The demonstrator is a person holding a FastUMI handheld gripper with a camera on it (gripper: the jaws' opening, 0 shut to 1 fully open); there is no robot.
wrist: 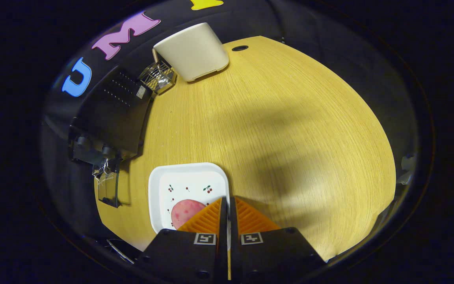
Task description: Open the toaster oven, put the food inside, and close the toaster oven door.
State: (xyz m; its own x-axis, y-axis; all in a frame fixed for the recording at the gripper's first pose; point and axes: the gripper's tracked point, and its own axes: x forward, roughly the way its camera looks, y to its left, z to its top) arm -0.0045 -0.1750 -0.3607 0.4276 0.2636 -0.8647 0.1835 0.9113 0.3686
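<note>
- Table [274,130]: light wood-grain top with a rounded outline, a small dark grommet hole [239,48] near its far edge. A broad soft shadow falls across the middle and the right-hand part.
- Room: black cloth booth wall behind and around the table.
- Toaster oven [110,114]: black, standing at the table's left edge, well ahead and to the left of the fingers. Its glass door [108,189] hangs open at the near end; a wire rack [158,75] shows at its far end.
- Cream rounded container [192,51]: at the far edge of the table, just right of the wire rack, near the grommet hole.
- White square plate [160,185] with small cherry prints: on the table's near-left part, right of the oven door and apart from it.
- Food [185,211]: a pink speckled round piece, lying on the near side of the plate, partly hidden behind the left finger.
- Gripper [228,203]: fingers clenched, tips nearly touching, only a thin slit between them. They sit over the plate's right rim. Cannot tell if the rim is pinched between them or just passes beneath. Food lies just left of the left finger, not between the fingers.
- Open room: right half of the table is bare out to its curved edge. Centre strip between plate and cream container is also bare. Left side is tight: oven, door and plate sit close together along that edge.
</note>
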